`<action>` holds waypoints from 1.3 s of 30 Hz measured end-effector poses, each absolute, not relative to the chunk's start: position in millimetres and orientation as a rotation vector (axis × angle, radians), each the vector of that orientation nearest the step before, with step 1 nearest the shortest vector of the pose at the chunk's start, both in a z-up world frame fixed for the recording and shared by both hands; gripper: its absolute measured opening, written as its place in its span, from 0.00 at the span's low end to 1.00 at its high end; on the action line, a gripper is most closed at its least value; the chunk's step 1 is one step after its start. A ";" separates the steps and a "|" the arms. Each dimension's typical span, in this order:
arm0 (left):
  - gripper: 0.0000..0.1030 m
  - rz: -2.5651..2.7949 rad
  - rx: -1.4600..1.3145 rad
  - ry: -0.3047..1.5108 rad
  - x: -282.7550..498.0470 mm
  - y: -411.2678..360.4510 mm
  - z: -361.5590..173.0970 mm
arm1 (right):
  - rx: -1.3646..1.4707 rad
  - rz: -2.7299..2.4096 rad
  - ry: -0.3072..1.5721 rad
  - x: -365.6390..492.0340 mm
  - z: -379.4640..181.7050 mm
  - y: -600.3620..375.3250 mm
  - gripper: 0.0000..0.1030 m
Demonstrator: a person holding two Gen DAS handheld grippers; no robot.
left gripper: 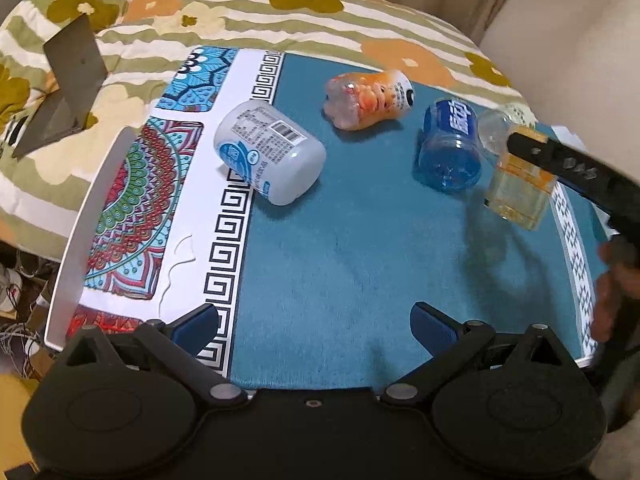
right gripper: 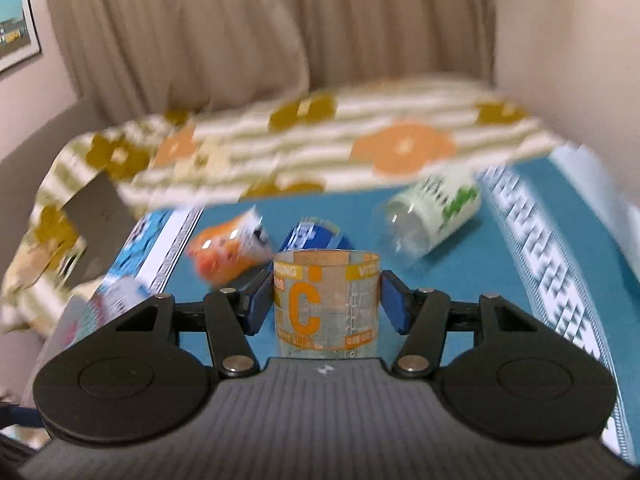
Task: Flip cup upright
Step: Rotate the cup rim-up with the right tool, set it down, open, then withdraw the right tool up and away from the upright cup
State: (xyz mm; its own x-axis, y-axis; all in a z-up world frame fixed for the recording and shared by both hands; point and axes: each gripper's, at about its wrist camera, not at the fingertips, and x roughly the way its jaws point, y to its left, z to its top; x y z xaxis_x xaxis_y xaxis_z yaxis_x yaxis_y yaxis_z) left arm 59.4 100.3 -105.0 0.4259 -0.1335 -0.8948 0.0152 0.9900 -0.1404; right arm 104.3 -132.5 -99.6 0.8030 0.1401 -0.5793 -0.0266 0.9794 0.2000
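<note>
A clear cup with orange print and a big "C" [right gripper: 326, 304] sits between the blue pads of my right gripper [right gripper: 326, 300], which is shut on it. The cup stands close to upright, mouth up. In the left wrist view the same cup [left gripper: 520, 196] hangs a little above the teal mat [left gripper: 340, 248] at the right, held by the black right gripper [left gripper: 524, 148]. My left gripper [left gripper: 316, 324] is open and empty, low over the mat's near edge.
Other cups lie on their sides on the mat: a white one [left gripper: 270, 152], an orange one [left gripper: 368, 100], a blue one [left gripper: 450, 144] and a green-printed clear one [right gripper: 434, 216]. A flowered quilt [left gripper: 240, 12] lies behind. A grey laptop [left gripper: 68, 84] stands at the left.
</note>
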 end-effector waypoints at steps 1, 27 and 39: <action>1.00 -0.101 -0.105 1.131 60.5 99.5 -106.5 | 0.170 0.069 0.612 102.0 -105.1 -129.1 0.70; 1.00 -0.201 -0.017 1.142 70.6 88.3 -116.8 | -0.068 0.078 0.775 94.8 -126.4 -97.6 0.71; 1.00 -0.183 -0.011 1.103 61.8 77.5 -101.2 | 0.034 0.067 0.818 89.2 -119.6 -114.5 0.97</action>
